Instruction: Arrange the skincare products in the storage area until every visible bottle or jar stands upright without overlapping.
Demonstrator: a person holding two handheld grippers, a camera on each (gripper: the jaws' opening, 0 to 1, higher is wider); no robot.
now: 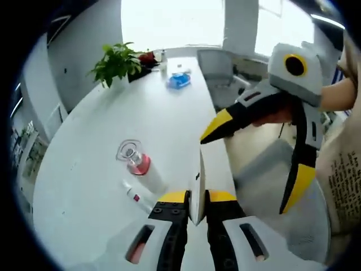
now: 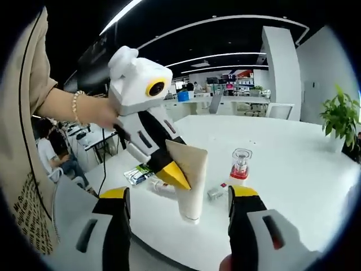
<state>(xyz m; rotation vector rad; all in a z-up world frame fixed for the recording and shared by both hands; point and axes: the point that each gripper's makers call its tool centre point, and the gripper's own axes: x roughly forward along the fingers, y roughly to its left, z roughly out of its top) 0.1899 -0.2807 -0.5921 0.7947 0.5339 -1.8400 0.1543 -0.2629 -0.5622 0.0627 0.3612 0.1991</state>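
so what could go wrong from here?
The left hand-held gripper pinches the cream tube only at its flat crimped end, so it may slip or swing. The tube hangs near the table edge and could fall off. Setting it down may knock the upright pink-banded bottle.

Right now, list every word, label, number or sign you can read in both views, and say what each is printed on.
No text can be read as words.
Person's shirt: lines of dark print, too blurred to read.
Flat packet on the table: printed cover, too small to read.
Lying tube: a red mark, no legible letters.
Cream tube held by the left gripper: no print visible.
Pink-capped bottle: no label legible.
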